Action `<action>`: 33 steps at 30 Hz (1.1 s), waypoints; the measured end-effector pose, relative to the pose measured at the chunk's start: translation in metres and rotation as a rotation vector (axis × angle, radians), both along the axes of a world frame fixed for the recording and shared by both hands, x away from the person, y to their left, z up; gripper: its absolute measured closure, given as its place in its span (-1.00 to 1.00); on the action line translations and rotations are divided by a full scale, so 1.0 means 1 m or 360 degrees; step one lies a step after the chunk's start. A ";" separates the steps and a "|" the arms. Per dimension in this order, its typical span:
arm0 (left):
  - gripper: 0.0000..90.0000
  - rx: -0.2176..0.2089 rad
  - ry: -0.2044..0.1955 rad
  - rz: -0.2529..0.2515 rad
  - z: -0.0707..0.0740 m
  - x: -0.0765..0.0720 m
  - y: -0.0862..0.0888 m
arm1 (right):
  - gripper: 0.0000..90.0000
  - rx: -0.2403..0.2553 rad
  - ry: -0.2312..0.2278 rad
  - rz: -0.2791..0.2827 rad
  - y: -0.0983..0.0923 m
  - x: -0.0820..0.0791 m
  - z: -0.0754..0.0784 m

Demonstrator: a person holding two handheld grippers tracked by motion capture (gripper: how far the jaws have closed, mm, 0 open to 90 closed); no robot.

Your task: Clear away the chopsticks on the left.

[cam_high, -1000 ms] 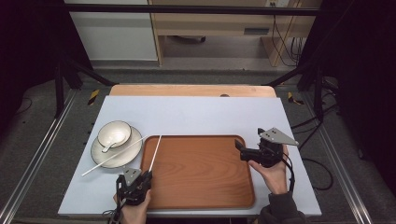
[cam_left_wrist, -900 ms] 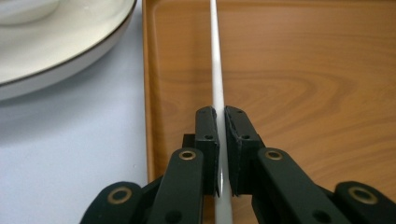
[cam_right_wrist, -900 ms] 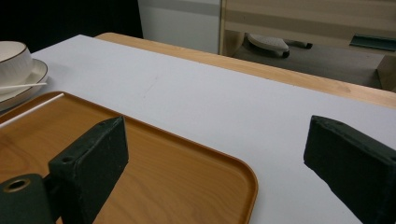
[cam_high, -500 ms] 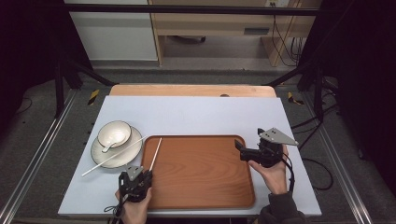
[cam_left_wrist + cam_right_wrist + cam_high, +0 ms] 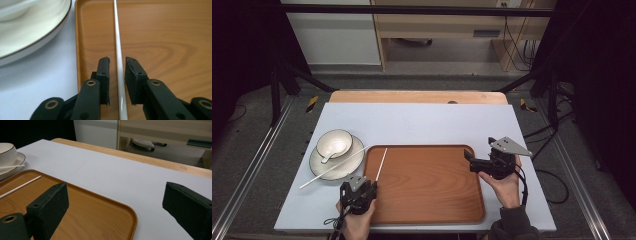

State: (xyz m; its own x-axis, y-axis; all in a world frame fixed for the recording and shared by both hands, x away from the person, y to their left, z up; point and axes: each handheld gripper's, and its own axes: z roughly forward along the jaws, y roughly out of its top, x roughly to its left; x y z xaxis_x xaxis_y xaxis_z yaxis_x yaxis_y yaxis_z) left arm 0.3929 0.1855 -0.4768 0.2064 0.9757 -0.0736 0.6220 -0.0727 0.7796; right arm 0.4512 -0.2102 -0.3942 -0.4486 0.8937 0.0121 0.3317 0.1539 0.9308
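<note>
My left gripper [image 5: 117,82] sits low over the near left corner of the wooden tray [image 5: 160,37], its jaws parted only narrowly; they have just been opening, and a white chopstick [image 5: 118,50] lies between them with a thin gap on either side, so the pads no longer press on it. That chopstick rests on the tray floor just inside the left rim and runs straight away from me. From above, my left gripper [image 5: 358,192] is at the tray's [image 5: 427,200] front left corner, and the chopstick [image 5: 381,165] angles up toward the tray's far edge. Just left of the tray, a second chopstick [image 5: 332,167] lies across a white plate [image 5: 319,162] that holds a small bowl [image 5: 334,142] with a spoon [image 5: 328,155] in it. My right gripper [image 5: 115,210] hovers by the tray's [image 5: 100,205] right edge with its jaws wide and nothing between them. The risk I see: with so little clearance, lifting or backing away at a slight angle could let a pad catch the chopstick and drag or roll it against the rim. Reaching next for the plate, I could also knock the other chopstick off it.
</note>
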 end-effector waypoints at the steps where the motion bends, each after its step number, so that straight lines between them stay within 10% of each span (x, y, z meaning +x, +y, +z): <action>1: 0.57 -0.0006 -0.0013 -0.0008 0.003 -0.001 0.001 | -0.85 -0.0003 -0.0002 0.0002 0.000 0.000 0.000; 8: 0.28 -0.0049 -0.0130 -0.0248 0.039 -0.002 0.012 | -0.85 0.0006 -0.0004 -0.0003 0.000 0.000 0.000; 21: -0.23 0.0020 -0.0110 -0.0764 0.066 0.017 0.052 | -0.85 0.0011 -0.0006 -0.0006 -0.001 -0.001 0.001; 33: -0.38 0.0146 -0.0085 -0.0765 0.048 0.010 0.107 | -0.85 -0.0012 0.0003 -0.0004 0.000 0.001 -0.001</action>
